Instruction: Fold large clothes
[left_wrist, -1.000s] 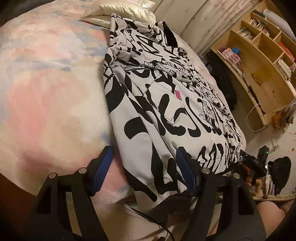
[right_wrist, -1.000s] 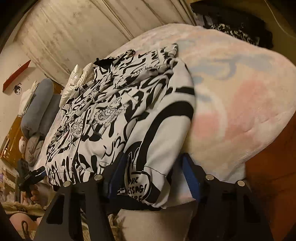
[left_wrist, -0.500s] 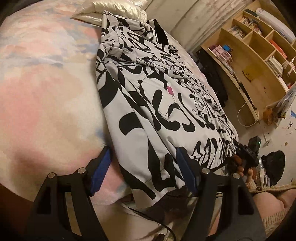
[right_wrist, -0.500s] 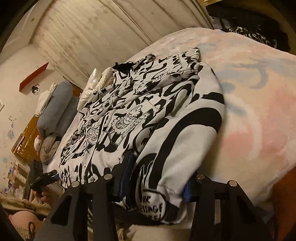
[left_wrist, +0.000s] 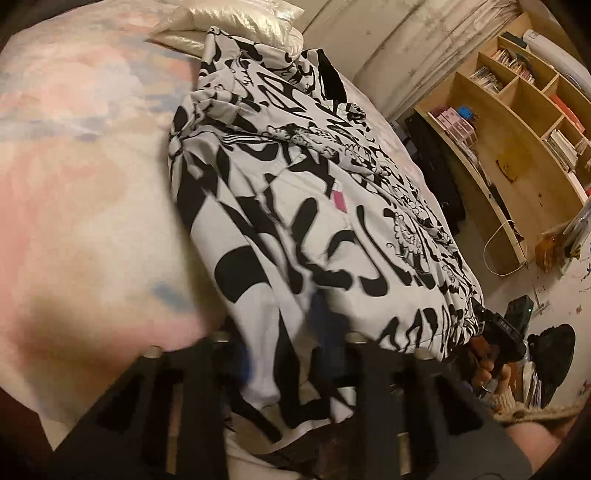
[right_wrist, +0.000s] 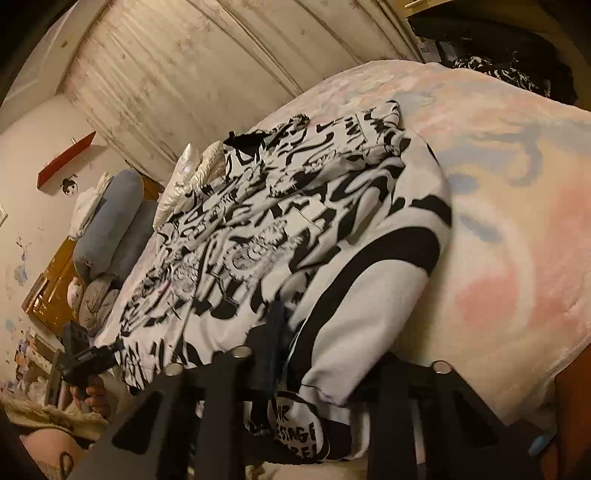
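The black-and-white printed garment (left_wrist: 314, 206) lies lengthwise on the bed (left_wrist: 85, 192). Left hand-held gripper (left_wrist: 280, 354) pinches its near hem; right hand-held gripper (right_wrist: 317, 354) likewise grips the hem. Judged next: lift both corners together toward the pillow (left_wrist: 229, 18).

The big hoodie (left_wrist: 317, 206) is soft, matt cloth, white with black print. Under the hoodie lies a fluffy, fuzzy blanket (left_wrist: 85, 177) in pale pink and blue. Behind the hoodie sits a shiny, silky pillow (left_wrist: 236, 22). Past the hoodie stands a smooth, light wood shelf (left_wrist: 517, 122). The left gripper (left_wrist: 288, 339) and right gripper (right_wrist: 325, 354) look like matt black plastic with small shiny metal bolts.
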